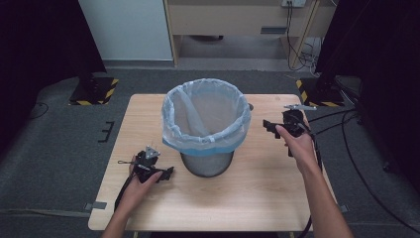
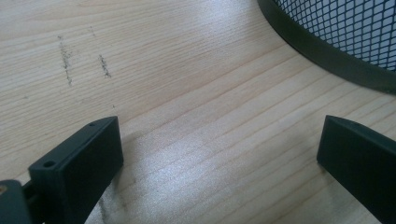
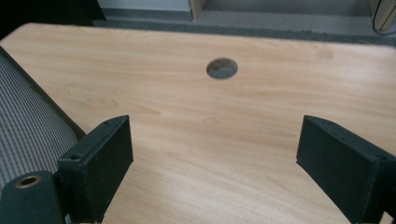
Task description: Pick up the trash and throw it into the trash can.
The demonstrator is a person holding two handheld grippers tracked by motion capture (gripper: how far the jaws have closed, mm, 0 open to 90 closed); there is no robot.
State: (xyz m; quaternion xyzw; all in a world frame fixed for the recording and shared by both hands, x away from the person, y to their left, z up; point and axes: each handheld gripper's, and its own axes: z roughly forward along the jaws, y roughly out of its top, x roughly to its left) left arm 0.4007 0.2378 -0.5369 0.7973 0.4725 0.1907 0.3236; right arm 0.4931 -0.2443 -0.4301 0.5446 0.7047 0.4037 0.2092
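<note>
While the mesh wastebasket (image 1: 207, 163) stands near the middle of the wooden table (image 1: 257, 193), lined with a pale bag (image 1: 205, 116) folded over its rim and showing nothing inside, the high view leaves bare wood on every side of it. The left gripper (image 1: 166, 173) sits low beside the basket's base, the right gripper (image 1: 270, 126) near the bag's rim on the other side, neither touching. From the left gripper view, its jaws stand wide apart over bare wood, the basket's dark base curving across the upper right corner. From the right gripper view, its jaws are also spread, holding nothing, the mesh wall at left, a round cable hole (image 3: 222, 68) ahead and the table's far edge beyond.
</note>
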